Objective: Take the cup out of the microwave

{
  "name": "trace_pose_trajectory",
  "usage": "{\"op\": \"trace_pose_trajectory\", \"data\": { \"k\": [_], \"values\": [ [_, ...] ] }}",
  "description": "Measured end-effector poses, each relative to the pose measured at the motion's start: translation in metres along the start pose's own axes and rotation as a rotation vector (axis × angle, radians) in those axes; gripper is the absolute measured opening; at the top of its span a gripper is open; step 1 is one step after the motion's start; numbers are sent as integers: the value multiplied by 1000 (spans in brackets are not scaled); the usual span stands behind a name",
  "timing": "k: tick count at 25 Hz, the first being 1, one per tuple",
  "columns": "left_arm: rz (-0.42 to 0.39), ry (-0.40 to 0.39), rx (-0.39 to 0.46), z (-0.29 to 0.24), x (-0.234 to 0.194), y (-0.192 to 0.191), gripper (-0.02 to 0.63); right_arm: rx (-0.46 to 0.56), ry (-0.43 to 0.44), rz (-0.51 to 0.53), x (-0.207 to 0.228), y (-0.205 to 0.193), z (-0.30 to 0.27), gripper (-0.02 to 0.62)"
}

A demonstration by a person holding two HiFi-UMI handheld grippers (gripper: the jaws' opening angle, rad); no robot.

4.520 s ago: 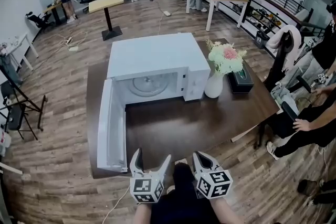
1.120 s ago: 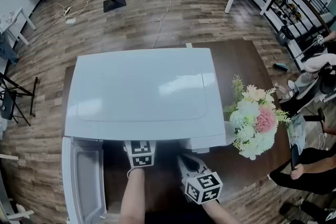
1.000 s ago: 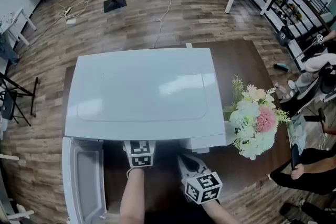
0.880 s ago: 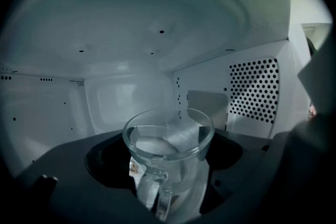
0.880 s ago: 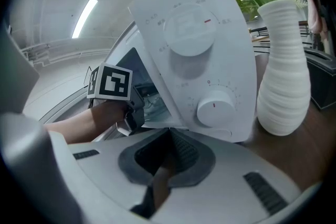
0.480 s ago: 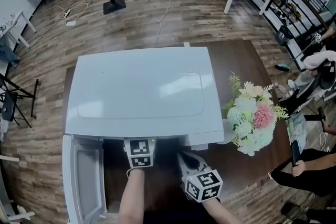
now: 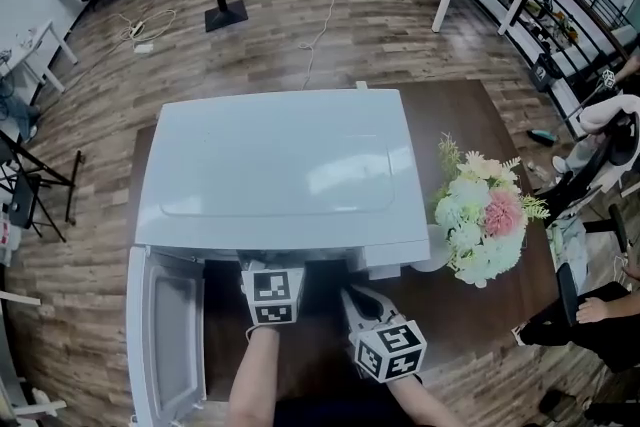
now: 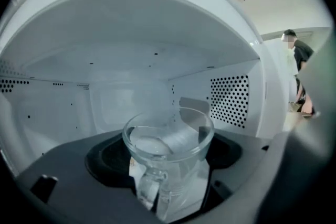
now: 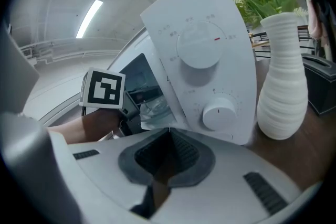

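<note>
- Dark brown wooden table [image 7: 470, 120]: carries everything. It lies below the fingers [image 8: 63, 176] of the left gripper [image 8: 169, 165] and the right gripper [image 9: 166, 131].
- Big white box-shaped microwave [image 7: 270, 175]: its cavity wraps round the left fingers. Its white door [image 7: 160, 345] hangs open, out to the left of them.
- White ribbed vase w/ pale flowers [image 7: 480, 225]: right of the right fingers, well apart from the left ones. The white panel w/ two dials [image 9: 205, 60] stands btwn.
- left gripper: reaches into the cavity mouth, fingers spread wide. By the look they're clamped on the cup, one each side of its body.
- right gripper: outside, in front of the dial panel, fingers pinched together, nothing btwn.
- Clear glass cup w/ handle [image 8: 168, 149]: right btwn the left fingers, handle toward the wrist, inside the microwave near the front.
- Step, as I judge: cup gripped, extraction in hand, not out yet.
- Next: draw straight back out of the cavity, keep it level, clear the sill and the open door, then set it on the table. Glass is slick, so it needs a firm hold.
</note>
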State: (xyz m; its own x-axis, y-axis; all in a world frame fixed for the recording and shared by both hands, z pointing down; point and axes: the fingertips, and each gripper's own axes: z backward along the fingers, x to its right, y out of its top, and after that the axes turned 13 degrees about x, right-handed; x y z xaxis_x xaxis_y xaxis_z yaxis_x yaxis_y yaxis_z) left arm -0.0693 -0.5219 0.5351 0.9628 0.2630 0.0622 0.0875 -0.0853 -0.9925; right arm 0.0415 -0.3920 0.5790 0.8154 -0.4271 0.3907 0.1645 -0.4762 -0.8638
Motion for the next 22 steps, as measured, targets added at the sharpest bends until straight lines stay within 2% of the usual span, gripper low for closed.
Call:
{"op": "trace_pose_trajectory", "data": {
  "k": [14, 22],
  "values": [
    [38, 0, 16, 43, 10, 9, 394, 66, -35, 37, 5, 14, 16, -5],
    [32, -11, 13, 72, 17, 12, 394, 94, -39, 64, -3, 17, 26, -6]
  ]
}}
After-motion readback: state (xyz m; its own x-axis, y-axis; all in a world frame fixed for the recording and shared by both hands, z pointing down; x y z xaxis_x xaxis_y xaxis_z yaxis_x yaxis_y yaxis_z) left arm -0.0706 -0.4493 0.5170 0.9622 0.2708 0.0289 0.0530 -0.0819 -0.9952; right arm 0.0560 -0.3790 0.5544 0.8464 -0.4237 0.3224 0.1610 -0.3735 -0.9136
